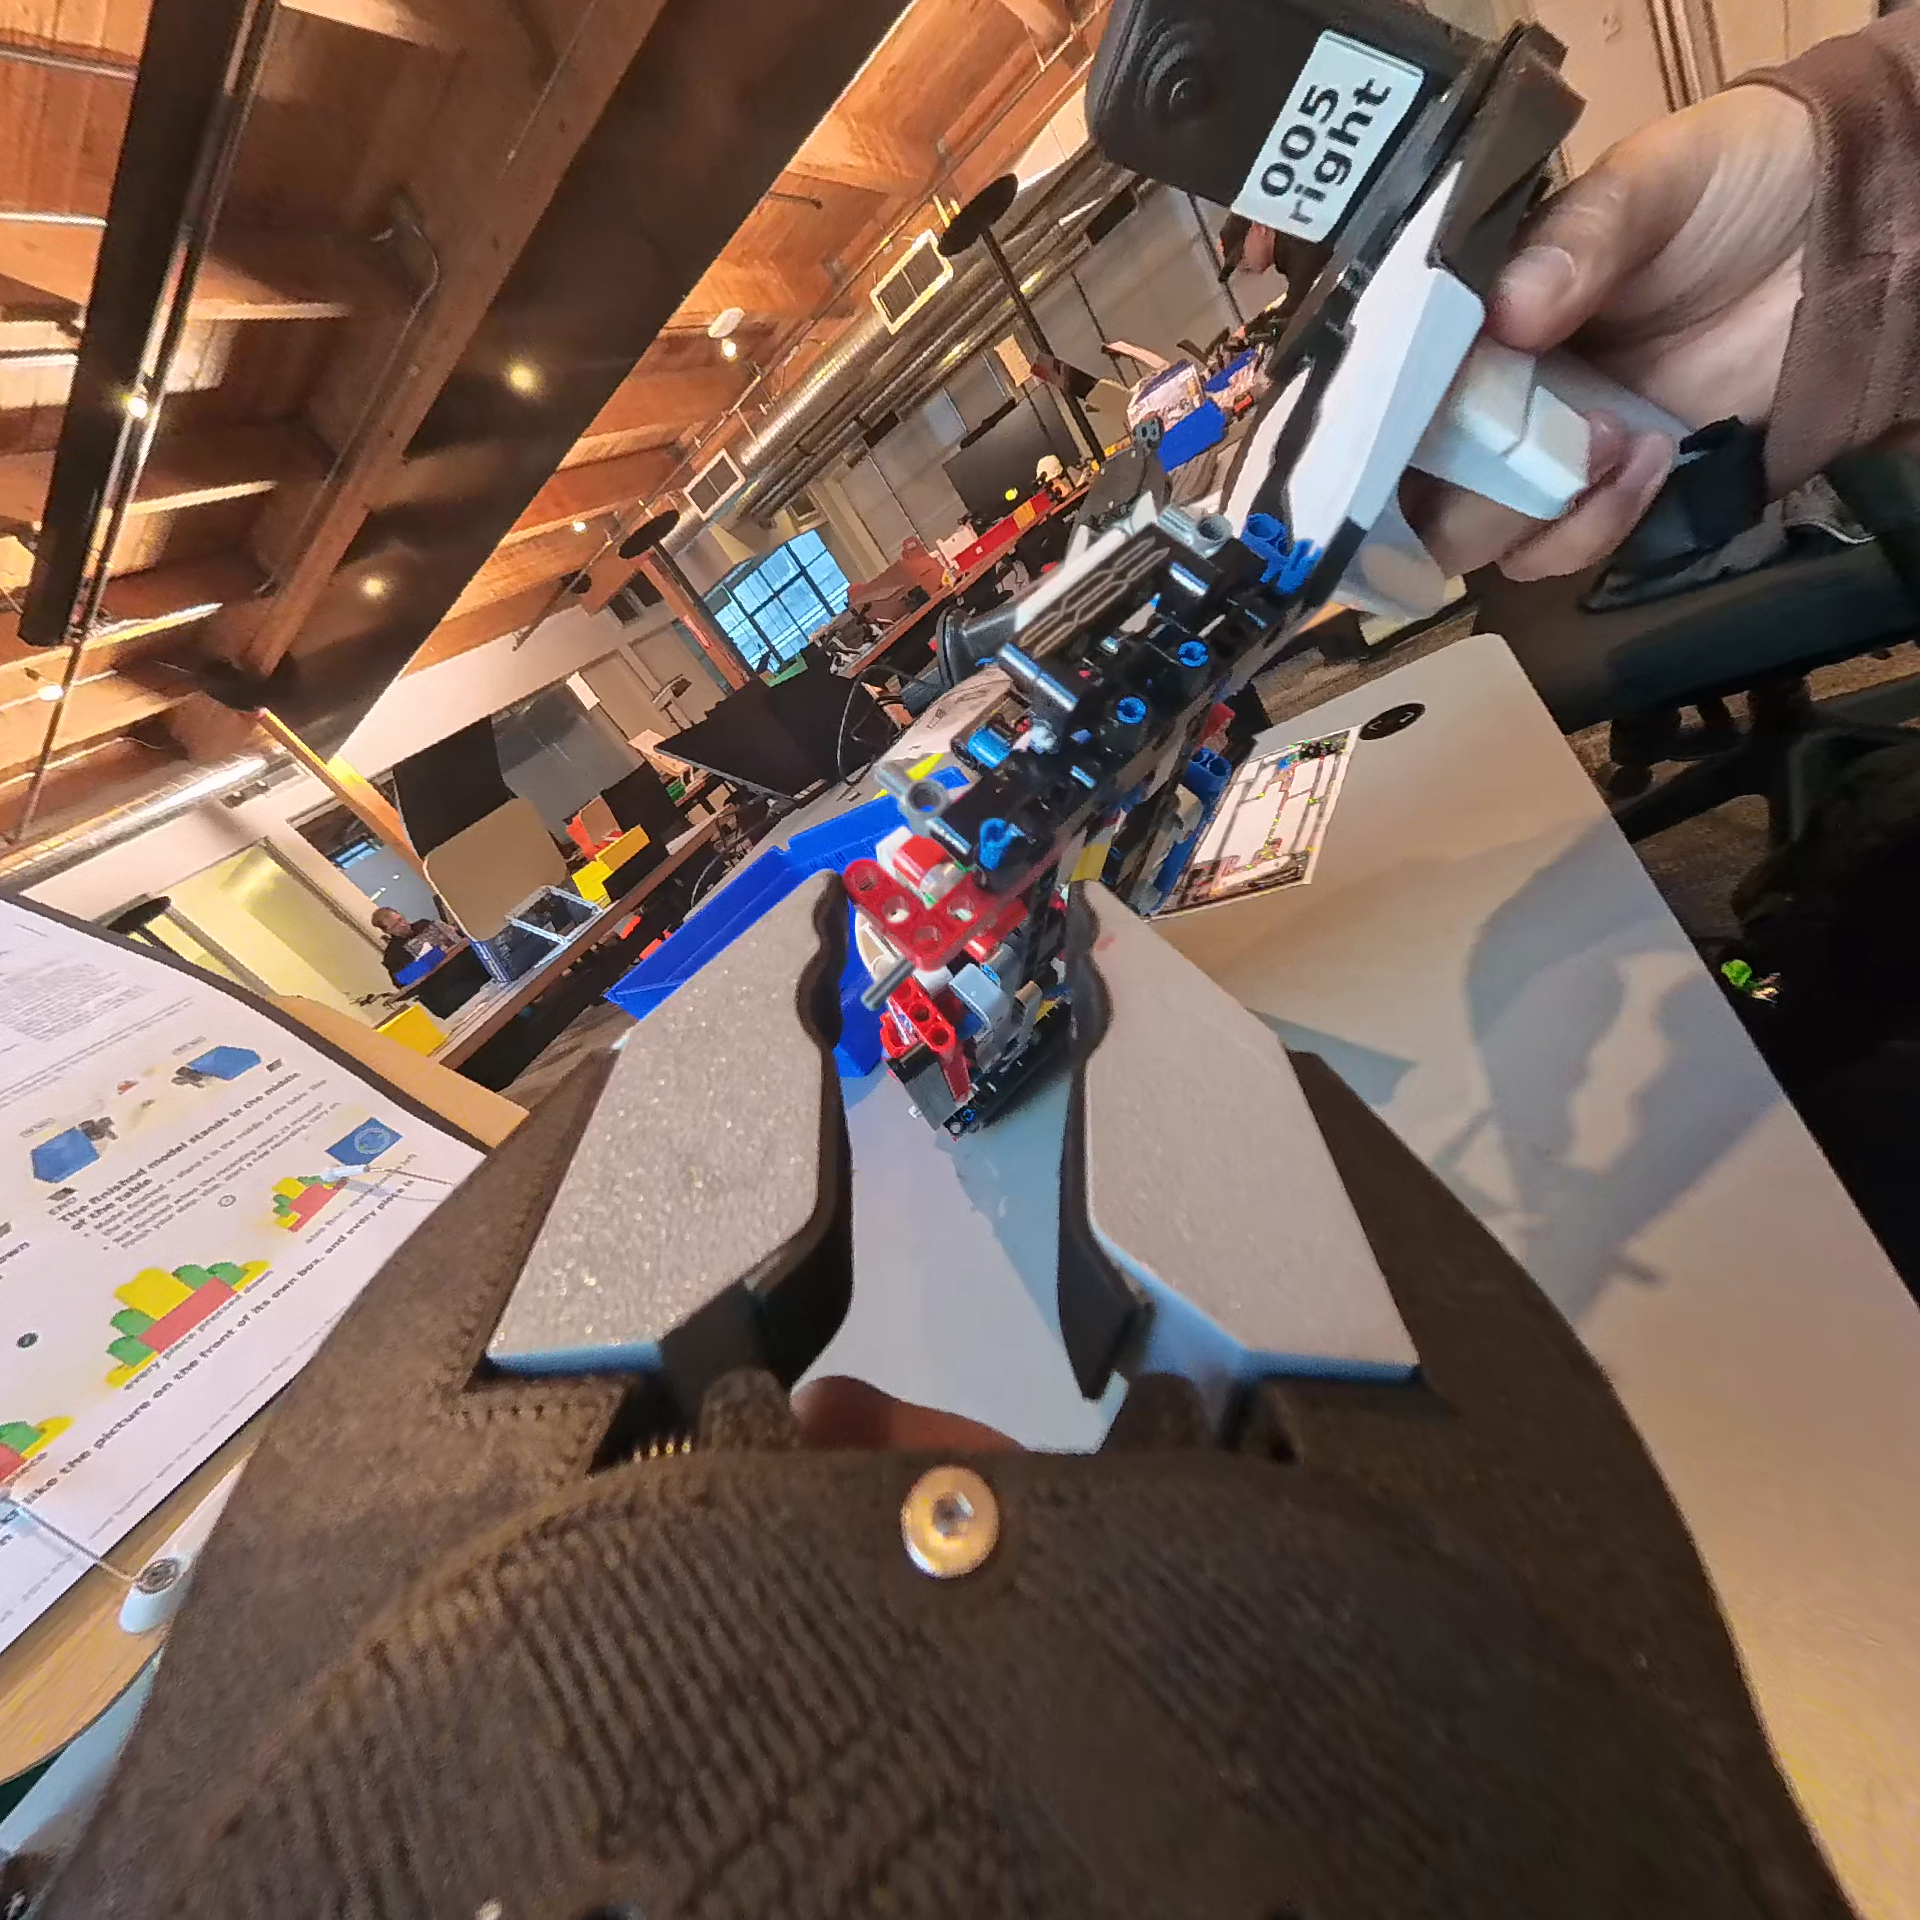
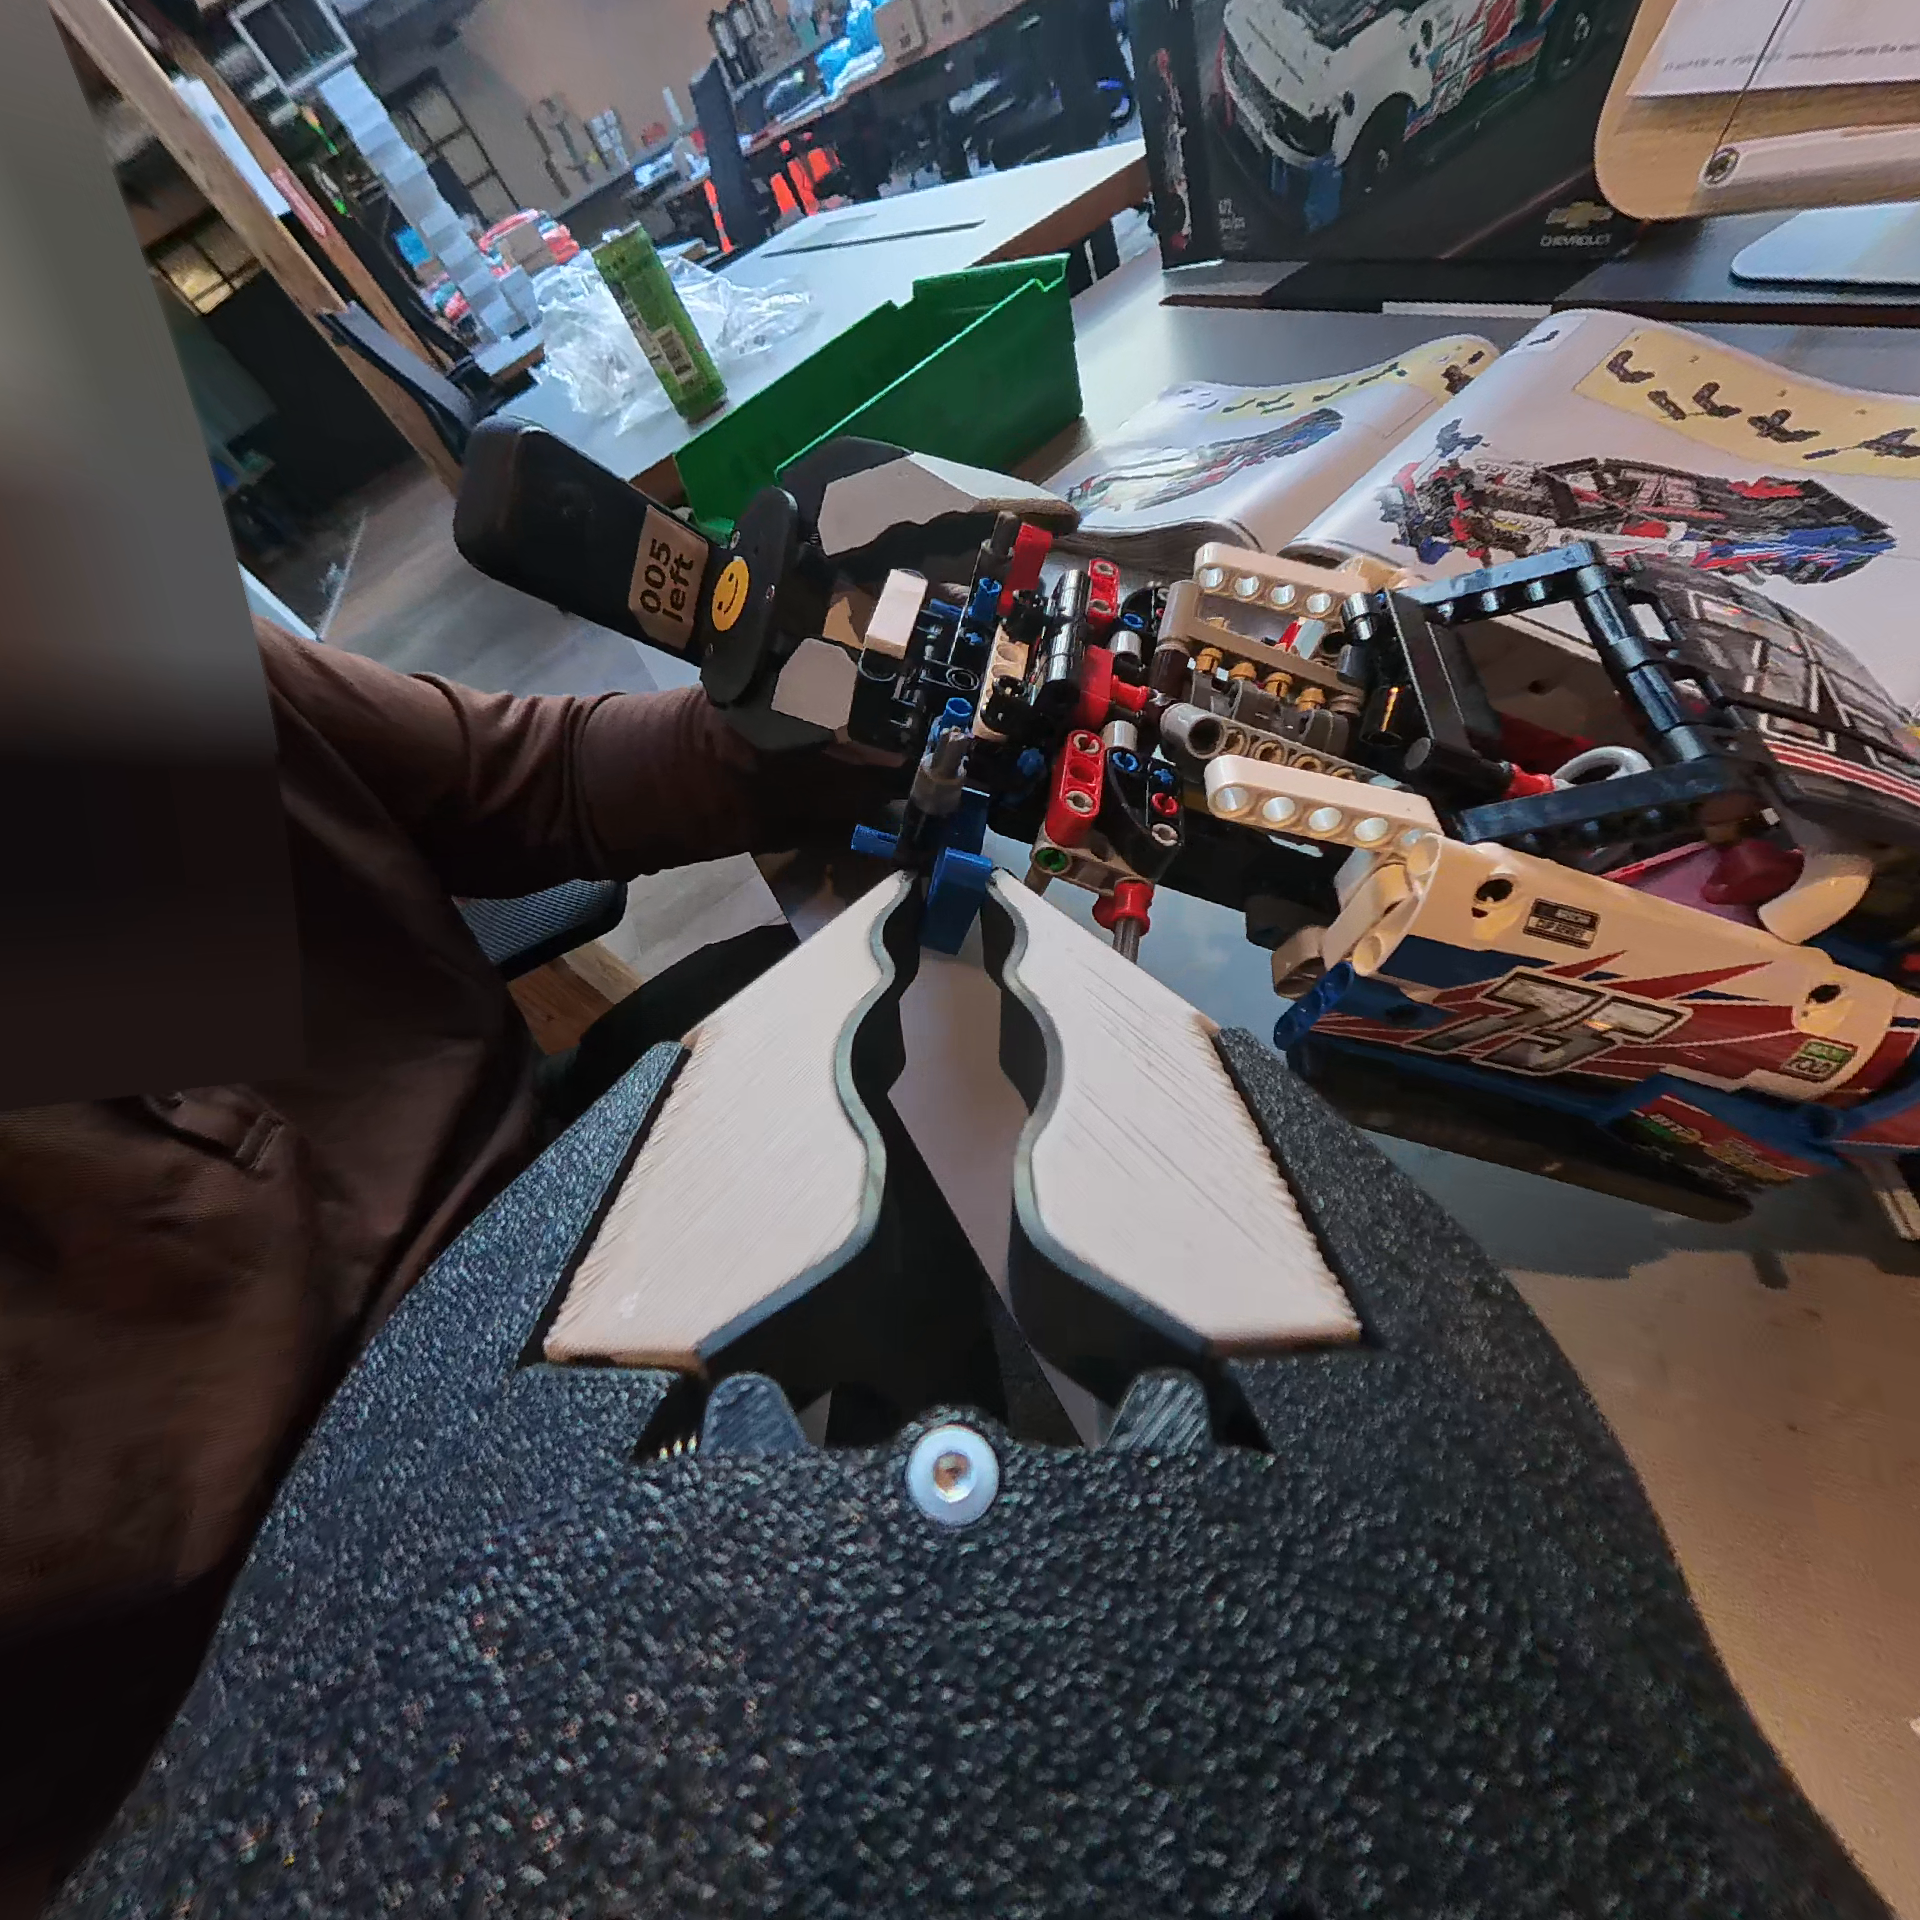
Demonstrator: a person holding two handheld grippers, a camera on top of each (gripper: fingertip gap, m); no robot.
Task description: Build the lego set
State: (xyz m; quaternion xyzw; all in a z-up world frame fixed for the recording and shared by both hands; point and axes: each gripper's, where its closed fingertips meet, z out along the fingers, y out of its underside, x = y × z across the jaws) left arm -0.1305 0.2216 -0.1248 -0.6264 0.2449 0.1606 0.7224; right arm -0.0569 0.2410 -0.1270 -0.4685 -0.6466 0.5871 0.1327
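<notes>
A partly built white, red and blue lego race car (image 2: 1558, 987) lies across the table (image 2: 1683, 1434) with its engine and frame bare. My left gripper (image 1: 951, 935) is shut on the car's black and red front end (image 1: 935, 914); it also shows in the right wrist view (image 2: 914, 613), clamped on that end. My right gripper (image 2: 951, 899) is shut on a small blue piece (image 2: 956, 883) at the same front end, touching the frame. In the left wrist view the right gripper (image 1: 1273, 540) reaches the model from above, held by a hand (image 1: 1662, 260).
An open instruction booklet (image 2: 1558, 436) lies behind the car. A green bin (image 2: 935, 384), a green can (image 2: 660, 322) and the set's box (image 2: 1351, 125) stand at the back. A blue bin (image 1: 727, 935) and a printed sheet on a stand (image 1: 156, 1195) are at my left. One gripper's finger ends stand about 8 cm off the other's.
</notes>
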